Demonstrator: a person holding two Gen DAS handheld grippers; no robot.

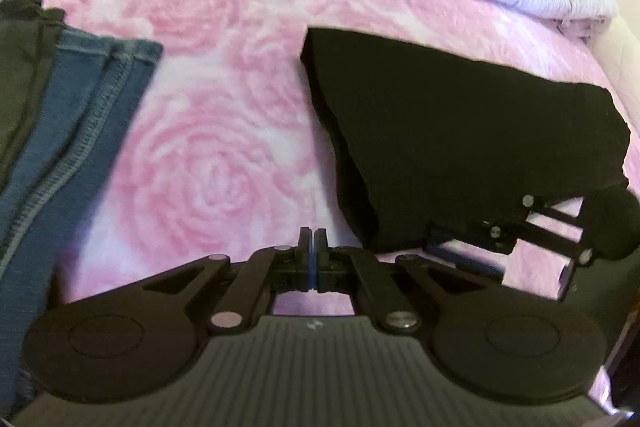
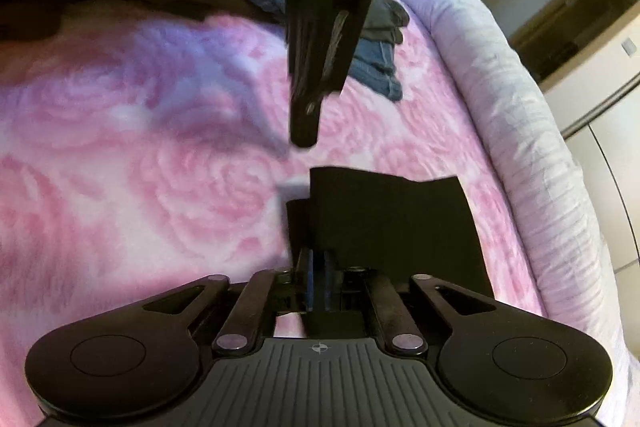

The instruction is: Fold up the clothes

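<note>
Right hand-held gripper (image 2: 318, 259) clamped on black garment (image 2: 392, 223), left hand-held gripper (image 1: 313, 241) empty alongside.

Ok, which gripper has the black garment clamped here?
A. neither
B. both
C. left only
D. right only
D: the right gripper is closed on the black garment's edge, while the left gripper is shut on nothing above the pink blanket.

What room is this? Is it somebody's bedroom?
Probably a bedroom. Folded jeans and a black garment lie on a pink rose-patterned blanket like a bed's, with a rolled lilac quilt along its edge.
</note>
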